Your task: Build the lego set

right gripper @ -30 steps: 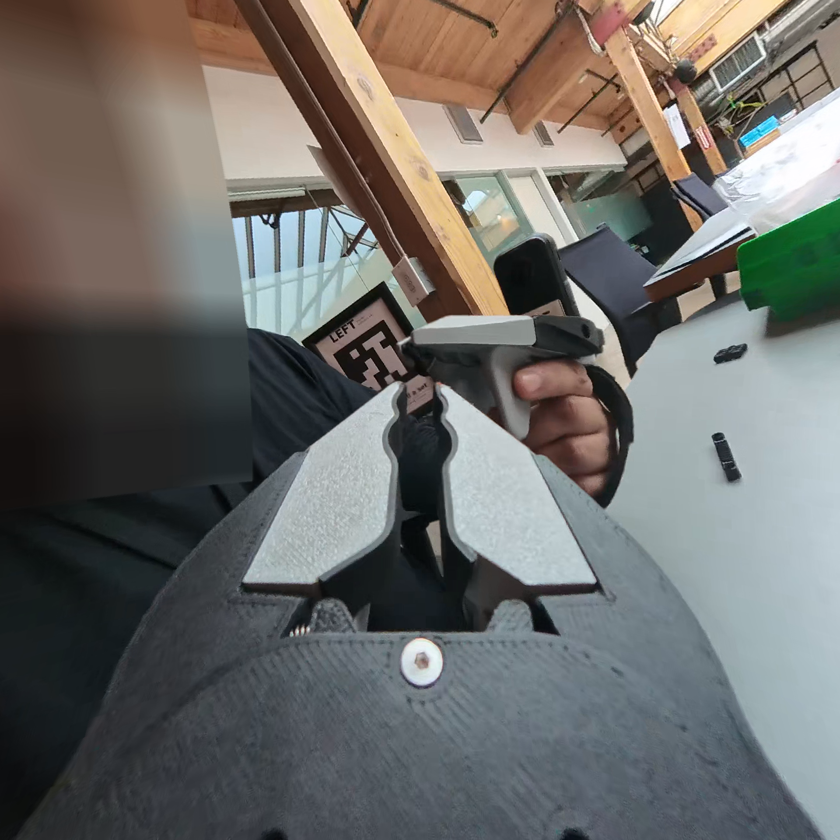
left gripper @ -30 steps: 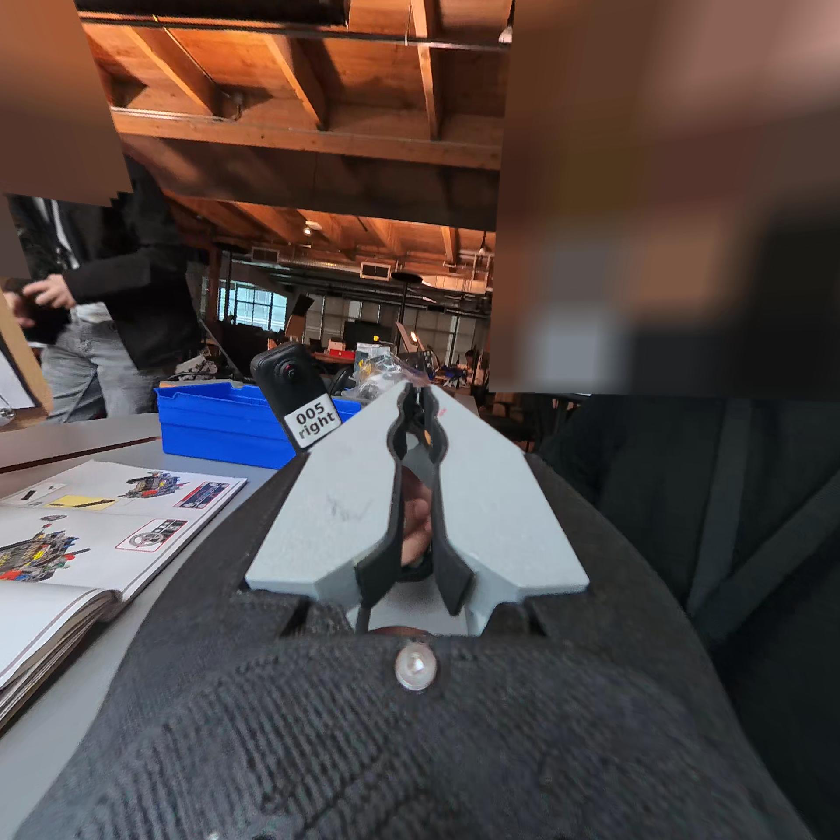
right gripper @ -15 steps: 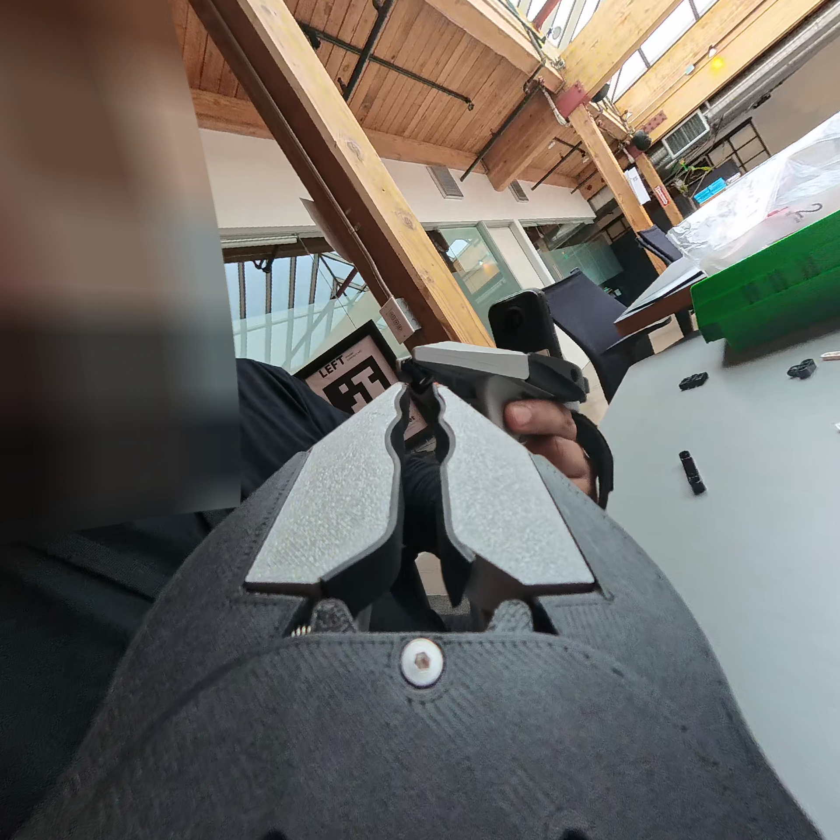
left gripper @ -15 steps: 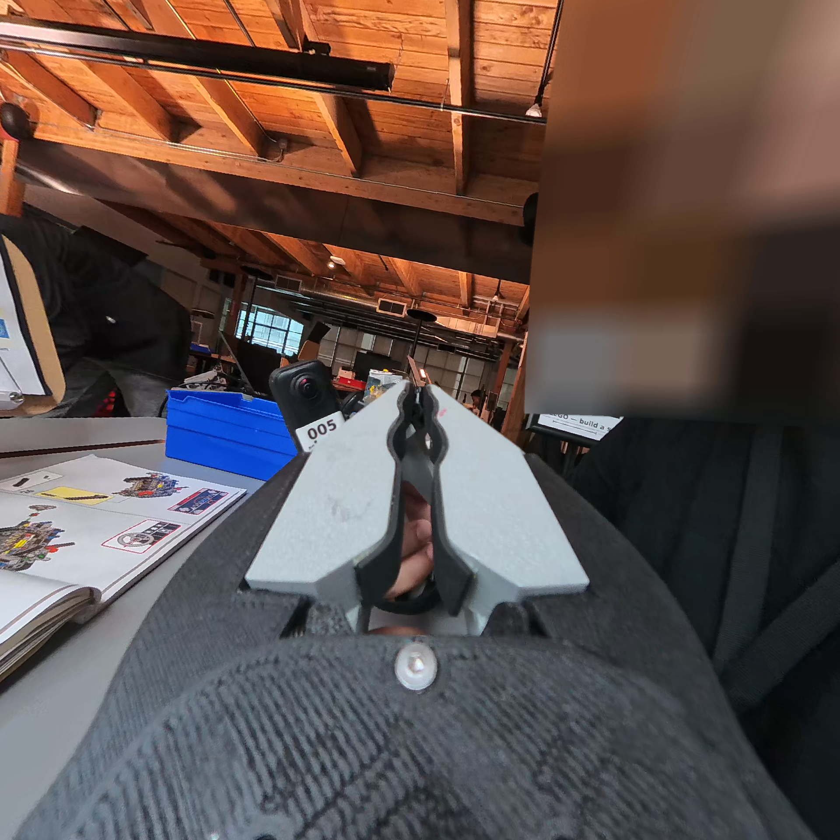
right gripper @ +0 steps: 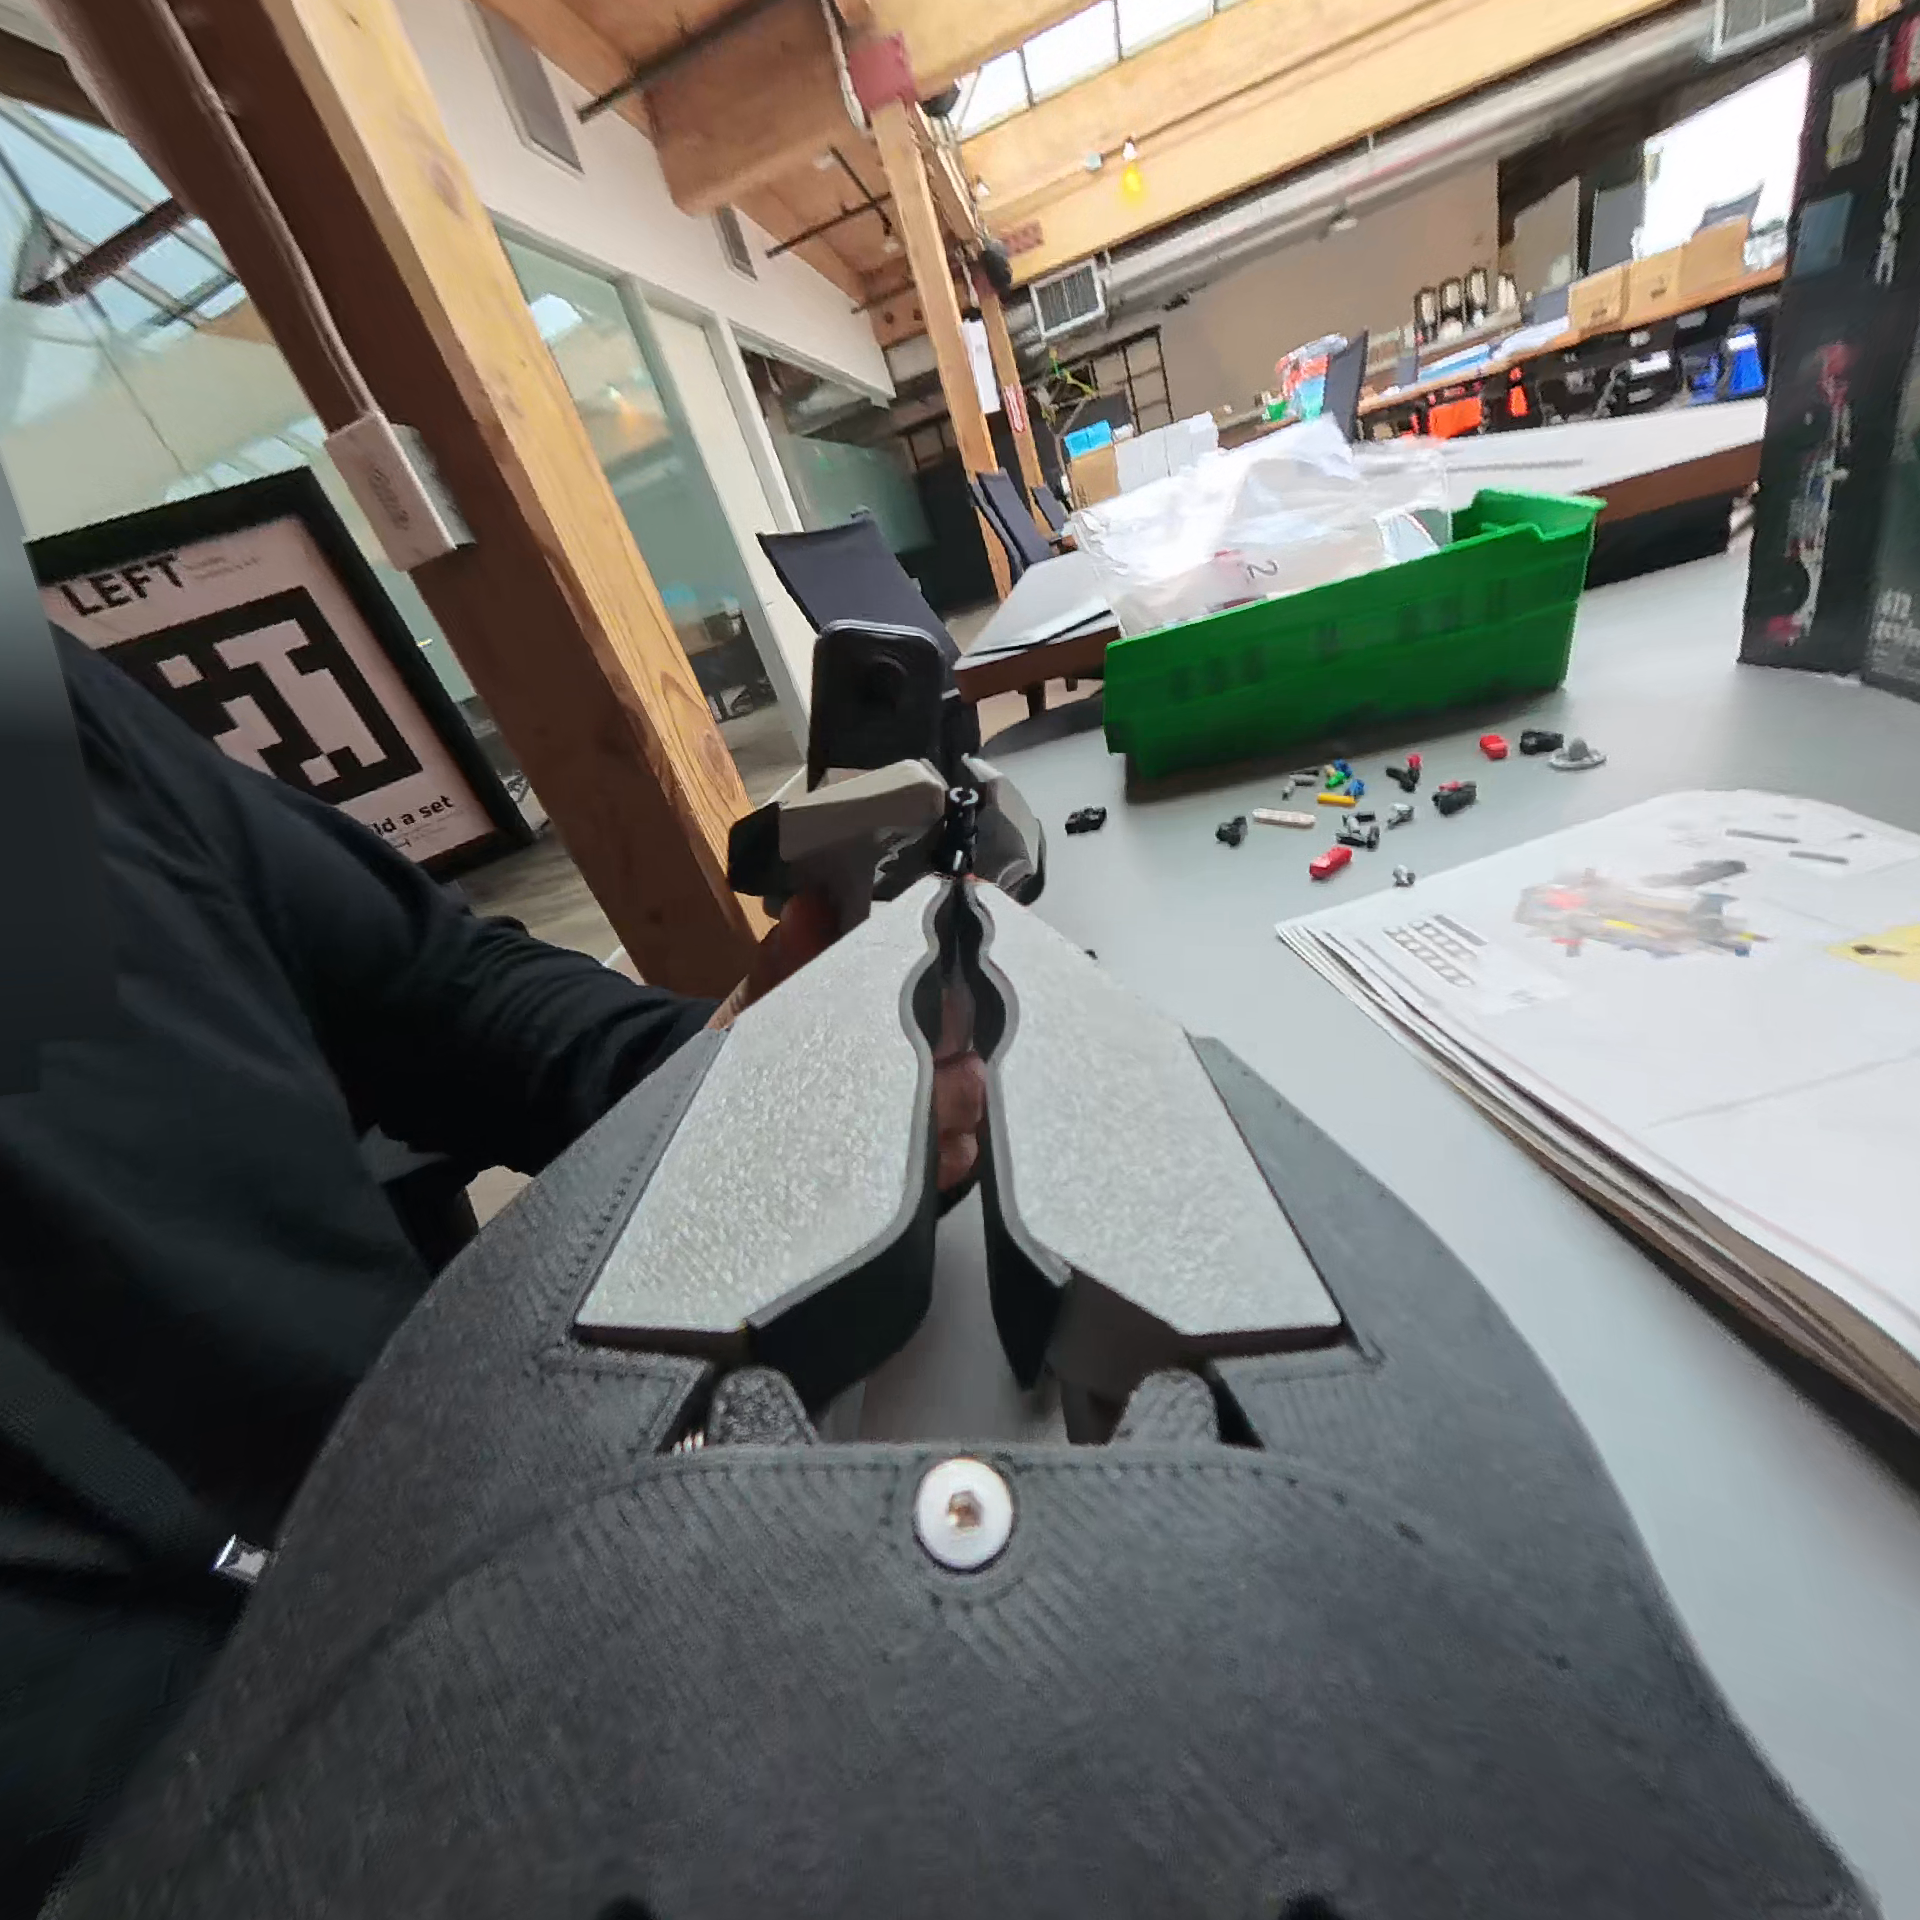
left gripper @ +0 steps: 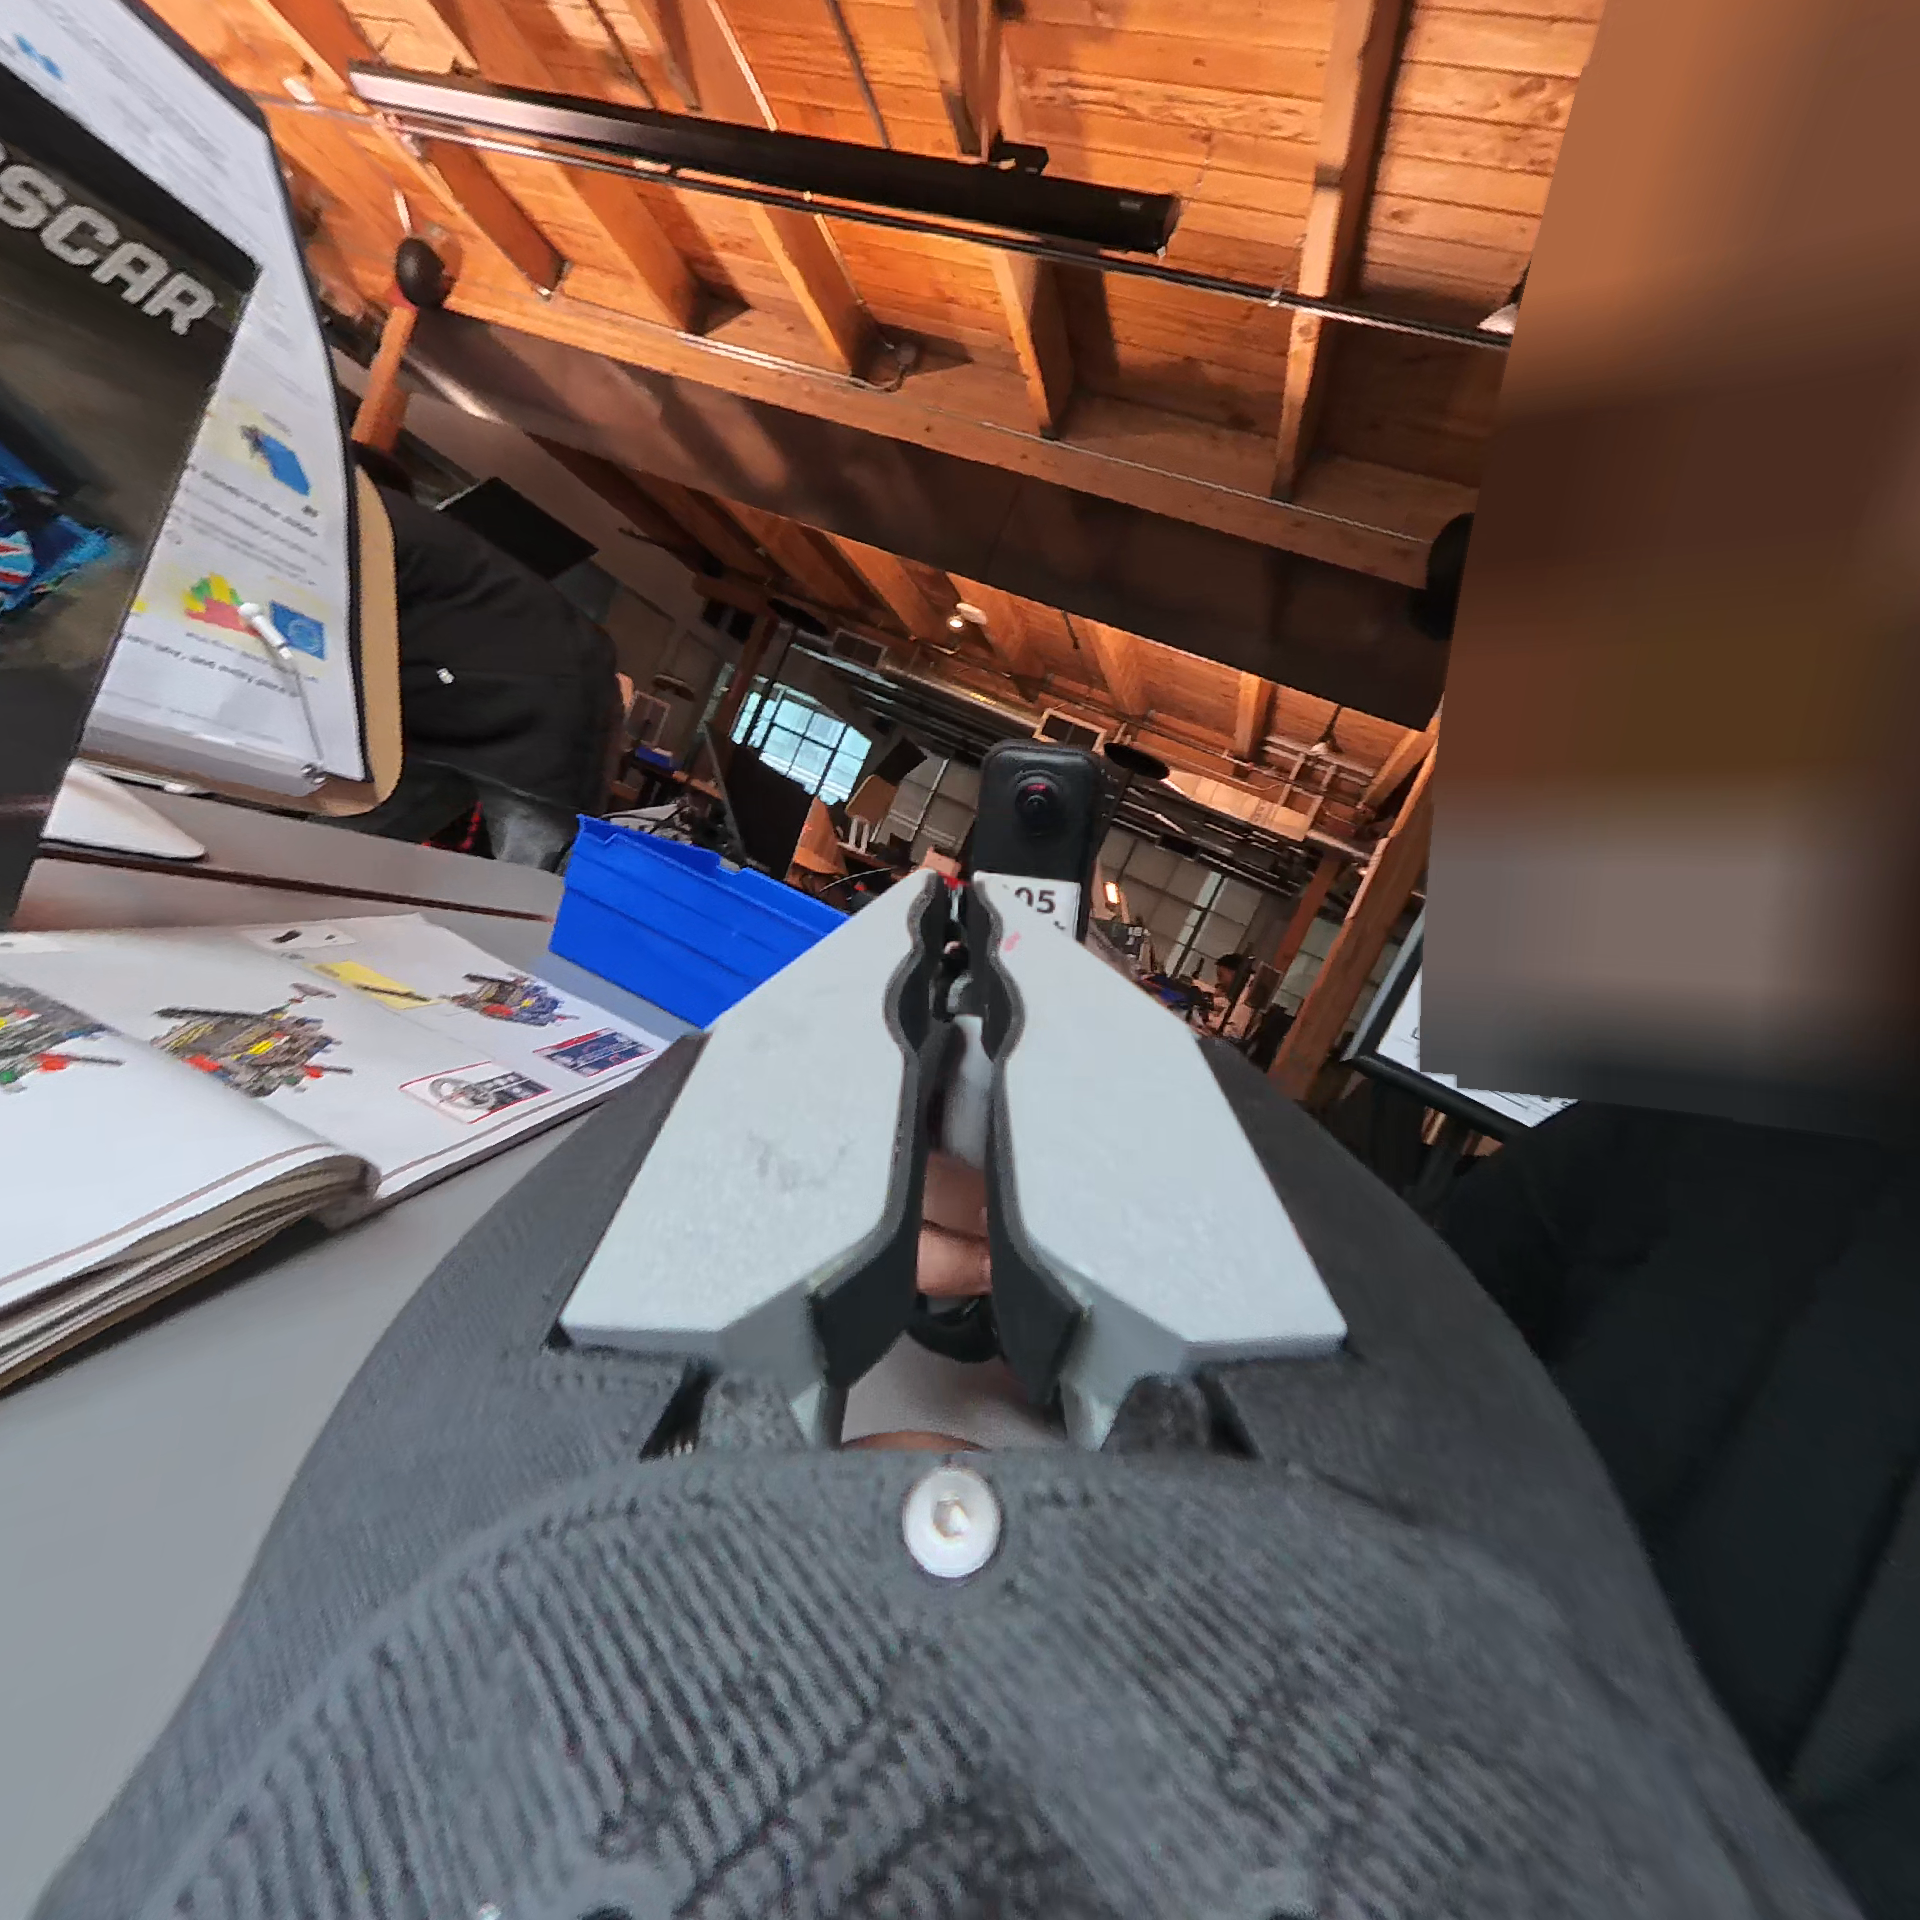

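Observation:
My left gripper is shut; a tiny dark piece with a red speck sits at its tips, mostly hidden. My right gripper is shut on a small thin black lego piece that sticks out past its tips. The two grippers face each other tip to tip above the table's near edge. The left gripper shows just behind the black piece in the right wrist view. The right gripper's black camera shows behind the tips in the left wrist view.
An open instruction booklet lies on the grey table. Several loose lego pieces lie before a green bin with plastic bags. A blue bin, a tall black box and a wooden post stand around. Both grippers' tips are close together, under 4 cm apart.
Both grippers stayed shut and tip to tip. The right wrist view swung toward the table, bringing the green bin, loose pieces and booklet into sight. The left wrist view turned left toward the box.

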Action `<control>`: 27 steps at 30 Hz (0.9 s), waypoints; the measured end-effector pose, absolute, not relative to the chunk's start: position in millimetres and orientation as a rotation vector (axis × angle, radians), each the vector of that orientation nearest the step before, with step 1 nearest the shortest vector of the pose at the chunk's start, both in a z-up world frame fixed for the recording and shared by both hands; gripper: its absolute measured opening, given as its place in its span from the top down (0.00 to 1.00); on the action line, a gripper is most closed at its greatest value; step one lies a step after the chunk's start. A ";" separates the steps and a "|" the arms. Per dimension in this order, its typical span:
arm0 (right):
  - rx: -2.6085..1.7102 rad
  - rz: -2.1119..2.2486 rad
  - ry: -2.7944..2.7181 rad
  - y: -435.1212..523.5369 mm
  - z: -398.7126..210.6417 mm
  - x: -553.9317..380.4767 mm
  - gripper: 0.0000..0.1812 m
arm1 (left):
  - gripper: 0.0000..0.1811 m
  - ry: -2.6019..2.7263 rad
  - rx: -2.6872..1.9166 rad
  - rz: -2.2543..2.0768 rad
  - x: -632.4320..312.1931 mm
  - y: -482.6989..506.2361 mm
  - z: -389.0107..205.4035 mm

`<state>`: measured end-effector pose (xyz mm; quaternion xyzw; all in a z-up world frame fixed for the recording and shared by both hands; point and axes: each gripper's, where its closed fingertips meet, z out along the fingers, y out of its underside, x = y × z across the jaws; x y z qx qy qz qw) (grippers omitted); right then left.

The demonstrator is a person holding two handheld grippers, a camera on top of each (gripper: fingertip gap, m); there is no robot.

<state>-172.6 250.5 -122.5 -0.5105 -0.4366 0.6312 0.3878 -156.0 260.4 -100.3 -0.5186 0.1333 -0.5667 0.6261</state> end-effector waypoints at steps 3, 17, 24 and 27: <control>-1.358 1.633 -1.074 256.5 -129.4 -174.4 0.99 | 0.99 0.245 -1.201 -1.333 -161.3 264.5 -105.9; -1.270 1.527 -1.105 252.5 -122.8 -171.4 0.97 | 0.99 0.220 -1.221 -1.378 -152.0 263.2 -108.0; -1.371 1.419 -1.138 263.3 -140.4 -173.9 0.98 | 0.99 0.190 -1.329 -1.318 -154.2 273.7 -123.2; -1.414 1.346 -1.176 267.7 -150.5 -175.5 0.98 | 0.99 0.201 -1.393 -1.273 -156.0 277.7 -132.4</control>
